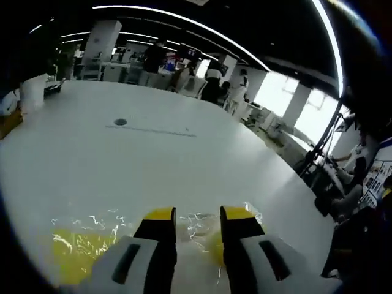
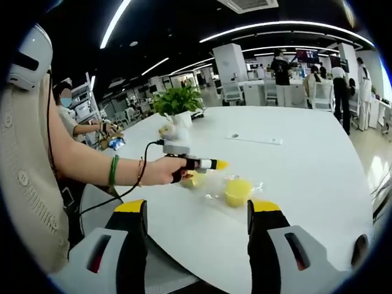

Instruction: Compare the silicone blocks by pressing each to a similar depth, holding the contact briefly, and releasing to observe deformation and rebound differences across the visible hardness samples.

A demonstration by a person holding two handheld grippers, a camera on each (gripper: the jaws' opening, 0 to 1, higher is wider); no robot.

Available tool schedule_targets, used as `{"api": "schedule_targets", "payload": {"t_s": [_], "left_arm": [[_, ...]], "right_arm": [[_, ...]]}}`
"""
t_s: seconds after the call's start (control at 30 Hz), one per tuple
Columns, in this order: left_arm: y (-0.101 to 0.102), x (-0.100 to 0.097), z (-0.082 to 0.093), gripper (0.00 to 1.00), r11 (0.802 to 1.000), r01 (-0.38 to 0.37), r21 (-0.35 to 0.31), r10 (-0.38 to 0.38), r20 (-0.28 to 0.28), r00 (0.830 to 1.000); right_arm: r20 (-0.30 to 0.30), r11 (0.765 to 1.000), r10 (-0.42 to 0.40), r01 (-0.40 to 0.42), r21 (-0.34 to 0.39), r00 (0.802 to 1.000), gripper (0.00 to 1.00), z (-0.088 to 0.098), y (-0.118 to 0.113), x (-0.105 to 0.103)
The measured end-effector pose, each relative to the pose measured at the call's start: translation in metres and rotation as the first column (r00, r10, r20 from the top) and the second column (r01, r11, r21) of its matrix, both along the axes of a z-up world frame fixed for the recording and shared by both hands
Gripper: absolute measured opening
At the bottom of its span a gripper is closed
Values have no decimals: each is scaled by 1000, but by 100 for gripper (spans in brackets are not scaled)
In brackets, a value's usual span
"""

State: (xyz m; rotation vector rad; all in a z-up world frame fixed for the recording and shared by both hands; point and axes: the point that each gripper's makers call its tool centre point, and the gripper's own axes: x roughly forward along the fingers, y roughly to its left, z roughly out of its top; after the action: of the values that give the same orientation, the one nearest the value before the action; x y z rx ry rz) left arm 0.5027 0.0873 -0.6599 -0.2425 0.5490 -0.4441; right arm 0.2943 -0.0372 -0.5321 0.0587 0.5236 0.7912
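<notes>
Jaws of the left gripper (image 1: 198, 214) stand slightly parted, empty, over a bagged block (image 1: 79, 248); right gripper (image 2: 199, 211) gapes wide, empty; slick wrap could skid the block sideways under pressure.

— What sits on the white desk (image 2: 318, 177) apart from the work itself?

— A potted plant (image 2: 177, 101) with green leaves in a white pot, close to the desk's far left edge in the right gripper view. Out towards the middle of the desk lies a small round dark disc (image 1: 120, 122), and just beside it a long thin strip (image 1: 153, 130) lies flat on the surface.

— And past the desk?

— An open office. Several people (image 2: 283, 67) stand among desks and chairs beyond the far edge. White pillars (image 2: 231, 61) rise to a dark ceiling crossed by bright light strips (image 1: 184, 24). Bright windows (image 1: 282, 92) show in the left gripper view.
</notes>
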Motion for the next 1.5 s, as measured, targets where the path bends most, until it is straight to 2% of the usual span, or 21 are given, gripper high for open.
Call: {"api": "schedule_targets", "payload": {"t_s": [0.07, 0.2, 0.27, 0.33, 0.47, 0.57, 0.63, 0.67, 0.8, 0.9, 1.0, 1.13, 1.2, 1.23, 1.27, 1.3, 1.33, 1.37, 1.4, 1.47, 1.5], "left_arm": [[0, -7, 16, 25, 999, 38, 18, -38, 49, 998], [10, -31, 56, 27, 992, 116, 55, -123, 145, 982], [17, -43, 70, 32, 989, 143, 45, -149, 167, 975], [32, -60, 91, 38, 988, 152, 12, -152, 192, 970], [63, -87, 126, 43, 988, 144, -46, -128, 253, 959], [84, -106, 139, 52, 989, 139, -51, -120, 280, 953], [100, -125, 145, 57, 988, 148, -48, -128, 283, 950], [109, -137, 147, 59, 987, 158, -31, -141, 301, 943], [143, -168, 143, 67, 991, 134, 3, -129, 293, 948], [171, -190, 138, 70, 996, 82, 32, -88, 277, 957], [195, -202, 135, 71, 999, 8, 42, -19, 265, 964], [230, -216, 130, 75, 990, -110, 88, 83, 265, 961], [247, -221, 130, 80, 977, -183, 109, 149, 268, 952], [258, -224, 130, 78, 963, -232, 137, 189, 271, 944], [262, -224, 130, 77, 958, -249, 143, 203, 274, 940], [273, -227, 131, 75, 940, -309, 145, 260, 283, 923], [282, -228, 131, 73, 924, -354, 144, 304, 283, 910], [295, -232, 131, 70, 895, -414, 165, 358, 287, 888], [304, -234, 134, 67, 872, -467, 148, 409, 306, 860], [312, -237, 134, 69, 853, -508, 117, 456, 307, 835], [311, -238, 132, 72, 857, -501, 117, 451, 299, 841]], "right_arm": [[9, 1000, -5, 5, 7, 1000, 62, 2, 1, -2], [27, 1000, -8, 7, 17, 1000, 64, 3, 7, -6], [36, 1000, -7, 6, 26, 999, 66, 4, 11, -8], [44, 999, -3, 1, 35, 999, 68, 6, 18, -8], [70, 1000, 0, -2, 22, 998, 73, 6, 28, -7], [91, 999, -1, -3, 38, 996, 75, 8, 33, -9], [94, 999, 9, -13, 40, 996, 75, 8, 37, -12], [100, 999, 13, -17, 38, 995, 75, 8, 37, -14], [106, 999, 25, -29, 36, 994, 78, 5, 42, -23], [110, 999, 18, -21, 31, 994, 80, -1, 45, -28], [123, 1000, -9, 9, 7, 992, 82, -8, 47, -32], [122, 995, -104, 101, 24, 987, 85, -16, 40, -33], [104, 983, -178, 173, 54, 979, 86, -18, 34, -32], [101, 976, -214, 209, 56, 972, 87, -19, 30, -32], [107, 973, -230, 226, 49, 967, 86, -20, 27, -31], [134, 965, -262, 260, 35, 956, 86, -19, 21, -30], [135, 958, -286, 283, 37, 949, 86, -18, 18, -29], [141, 946, -324, 323, 33, 935, 87, -18, 12, -29], [153, 937, -350, 346, 51, 924, 87, -14, 8, -28], [142, 926, -377, 371, 68, 915, 86, -13, 2, -28], [141, 927, -375, 368, 75, 916, 86, -12, 2, -28]]}}
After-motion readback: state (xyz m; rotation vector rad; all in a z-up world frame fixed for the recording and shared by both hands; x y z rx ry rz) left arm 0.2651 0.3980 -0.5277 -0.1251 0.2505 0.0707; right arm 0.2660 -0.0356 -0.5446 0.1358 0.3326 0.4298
